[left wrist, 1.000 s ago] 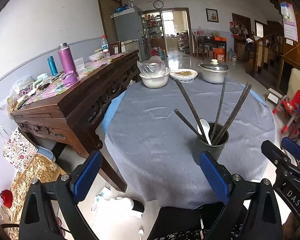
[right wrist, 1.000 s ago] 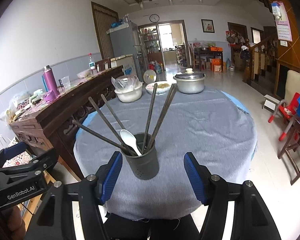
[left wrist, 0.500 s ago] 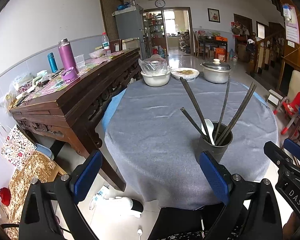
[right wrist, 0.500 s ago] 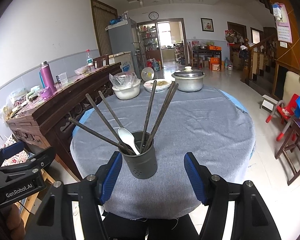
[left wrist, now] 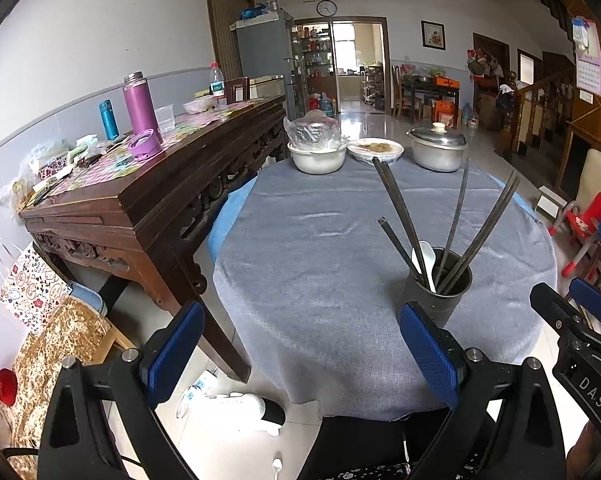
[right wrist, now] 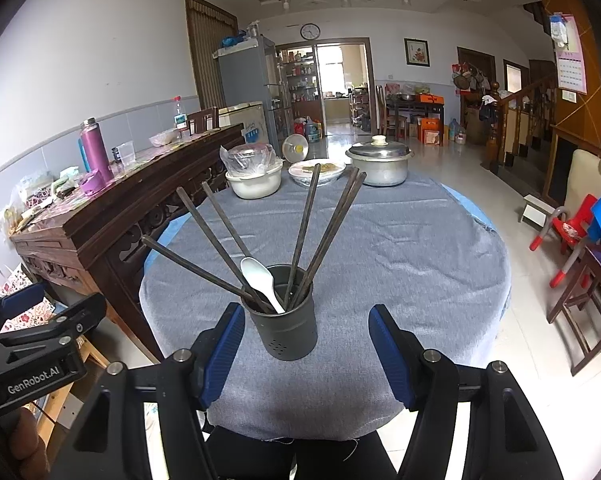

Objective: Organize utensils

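Observation:
A dark grey utensil holder (right wrist: pixel 286 326) stands near the front edge of the round table (right wrist: pixel 400 248) with its grey cloth. It holds several dark chopsticks (right wrist: pixel 304 232) fanned out and a white spoon (right wrist: pixel 260 280). My right gripper (right wrist: pixel 306 354) is open and empty, its blue pads level with the holder's two sides and a little nearer the camera. In the left wrist view the holder (left wrist: pixel 440 292) stands just past the right pad. My left gripper (left wrist: pixel 300 350) is open and empty at the table's front left edge.
At the table's far side stand a white bowl with a plastic bag (right wrist: pixel 254 178), a plate of food (right wrist: pixel 318 168) and a lidded metal pot (right wrist: pixel 380 160). A dark wooden sideboard (left wrist: pixel 148 184) with bottles runs along the left. Chairs (right wrist: pixel 580 284) stand at the right.
Both grippers have drawn back a little from the table and risen slightly. The holder and utensils have not moved. Both stay open.

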Demonstrator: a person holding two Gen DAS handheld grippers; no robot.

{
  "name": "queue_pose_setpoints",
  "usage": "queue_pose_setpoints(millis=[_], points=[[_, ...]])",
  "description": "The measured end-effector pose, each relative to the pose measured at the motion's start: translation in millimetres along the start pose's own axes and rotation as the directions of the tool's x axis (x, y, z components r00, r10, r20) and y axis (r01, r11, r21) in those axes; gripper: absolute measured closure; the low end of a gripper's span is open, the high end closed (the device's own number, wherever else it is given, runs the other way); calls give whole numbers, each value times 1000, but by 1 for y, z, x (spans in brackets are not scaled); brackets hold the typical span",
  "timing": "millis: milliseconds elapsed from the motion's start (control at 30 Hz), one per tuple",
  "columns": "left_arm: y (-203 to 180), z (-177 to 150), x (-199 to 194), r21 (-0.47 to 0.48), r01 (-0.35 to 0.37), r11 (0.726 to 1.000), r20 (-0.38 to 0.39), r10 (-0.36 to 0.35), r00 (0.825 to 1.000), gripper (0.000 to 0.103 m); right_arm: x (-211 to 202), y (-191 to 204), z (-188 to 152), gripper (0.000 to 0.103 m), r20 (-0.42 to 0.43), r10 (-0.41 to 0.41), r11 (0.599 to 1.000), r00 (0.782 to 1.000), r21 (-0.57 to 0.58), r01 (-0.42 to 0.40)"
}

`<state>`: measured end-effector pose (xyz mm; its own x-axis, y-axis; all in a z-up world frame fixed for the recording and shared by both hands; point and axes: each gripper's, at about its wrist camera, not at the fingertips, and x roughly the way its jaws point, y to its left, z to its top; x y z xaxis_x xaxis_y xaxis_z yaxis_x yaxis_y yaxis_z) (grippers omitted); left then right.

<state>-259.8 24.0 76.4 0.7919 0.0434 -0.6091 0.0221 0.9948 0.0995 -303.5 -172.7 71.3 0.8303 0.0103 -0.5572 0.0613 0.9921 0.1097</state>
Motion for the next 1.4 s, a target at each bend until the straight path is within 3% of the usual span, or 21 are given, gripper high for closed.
queue_pose_setpoints(millis=[1400], points=[[13, -6, -15, -31, -16, 999, 30, 17, 999, 5, -21, 14, 4, 35, 42, -16, 999, 999, -29, 17]])
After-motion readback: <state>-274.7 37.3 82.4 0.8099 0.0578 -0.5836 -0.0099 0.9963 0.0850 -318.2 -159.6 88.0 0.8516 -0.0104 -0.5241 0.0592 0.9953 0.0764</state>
